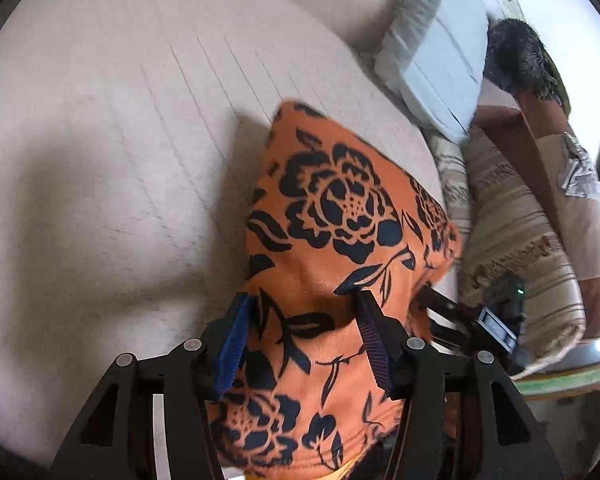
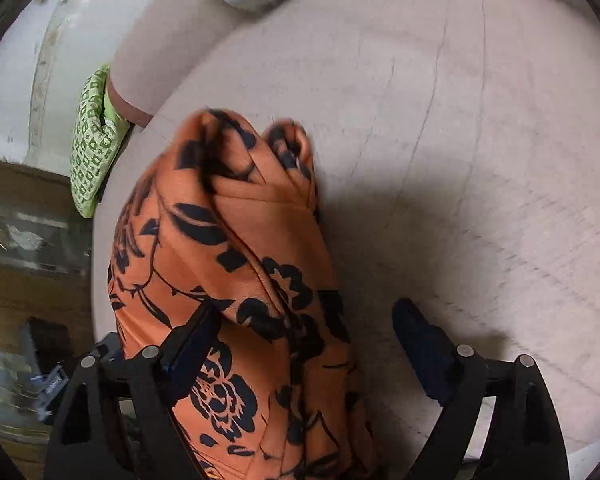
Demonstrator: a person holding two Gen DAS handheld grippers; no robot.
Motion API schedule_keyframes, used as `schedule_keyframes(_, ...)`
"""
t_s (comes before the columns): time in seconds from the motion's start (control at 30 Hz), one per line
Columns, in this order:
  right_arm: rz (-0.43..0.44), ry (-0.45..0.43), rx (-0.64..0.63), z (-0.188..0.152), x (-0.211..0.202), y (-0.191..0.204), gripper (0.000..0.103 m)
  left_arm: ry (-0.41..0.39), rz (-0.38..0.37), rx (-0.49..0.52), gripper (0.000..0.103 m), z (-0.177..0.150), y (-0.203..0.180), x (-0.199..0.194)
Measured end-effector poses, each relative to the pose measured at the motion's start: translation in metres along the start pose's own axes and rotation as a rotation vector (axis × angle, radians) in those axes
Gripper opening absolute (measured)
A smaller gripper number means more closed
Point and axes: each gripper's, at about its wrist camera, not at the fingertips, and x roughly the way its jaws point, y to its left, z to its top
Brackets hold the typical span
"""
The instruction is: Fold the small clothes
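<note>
1. While your left gripper (image 1: 300,312) hangs over the bed, its two blue-padded fingers (image 1: 232,344) stand apart with the orange cloth with black flower print (image 1: 332,216) bulging up between them. The pads look close to the cloth on both sides, but you cannot tell from this view whether they pinch it or only straddle it.

2. Your right gripper (image 2: 312,344) is clearly wide open. Its left finger lies against or under the same orange cloth, and its right finger (image 2: 424,352) stands well clear, over bare bed, so it has hold of nothing that shows.

3. Outward from the grippers, the orange cloth sits bunched near the bed's edge on the pale quilted bed cover (image 1: 100,140). In the right wrist view it is gathered into long loose pleats that end in a rumpled knot at the far end. In the left wrist view it shows a broader face and one pointed corner.

4. Judged from this, the fold is barely begun. No flat, squared layers show, and the edges are not lined up. You would need to spread the cloth flat before any tidy fold.

5. Beyond it lie a white pillow (image 1: 432,60) and a green patterned cloth (image 2: 92,144) at the bed's edge.
</note>
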Motion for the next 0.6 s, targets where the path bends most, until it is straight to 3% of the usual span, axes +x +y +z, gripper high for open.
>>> schedule_keyframes(0.07,0.031,-0.004,-0.023,0.002,0.001,0.004,0.08,0.01,-0.006,-0.006,0.053,0.003,0.006,0.008)
schedule_keyframes(0.1,0.052,0.004,-0.027,0.002,0.003,0.005,0.059,0.014,-0.02,-0.015,0.053,0.004,0.01,0.011)
schedule_keyframes(0.13,0.094,0.045,-0.025,0.002,0.01,0.006,0.054,0.018,-0.052,-0.039,0.053,0.006,0.016,0.014)
schedule_keyframes(0.23,0.063,0.05,-0.044,0.003,0.015,0.011,0.057,0.026,-0.098,-0.092,0.053,0.01,0.028,0.021)
schedule_keyframes(0.3,0.045,0.054,-0.053,0.004,0.021,0.016,0.059,0.022,-0.087,-0.091,0.054,0.01,0.031,0.027)
schedule_keyframes(0.33,0.037,0.054,-0.06,0.004,0.023,0.019,0.055,0.019,-0.075,-0.079,0.052,0.009,0.031,0.03)
schedule_keyframes(0.37,0.025,0.05,-0.071,0.002,0.021,0.02,0.052,0.015,-0.067,-0.071,0.043,0.009,0.03,0.031)
schedule_keyframes(0.43,0.012,0.038,-0.108,-0.003,0.019,0.029,0.031,0.007,-0.085,-0.062,0.029,0.009,0.025,0.023)
schedule_keyframes(0.53,0.034,-0.008,-0.16,-0.007,0.01,0.043,0.025,-0.011,-0.137,-0.058,0.022,0.008,0.017,0.004)
schedule_keyframes(0.6,0.112,-0.035,-0.168,-0.008,0.001,0.052,0.023,-0.054,-0.167,-0.04,0.022,0.01,0.01,-0.023)
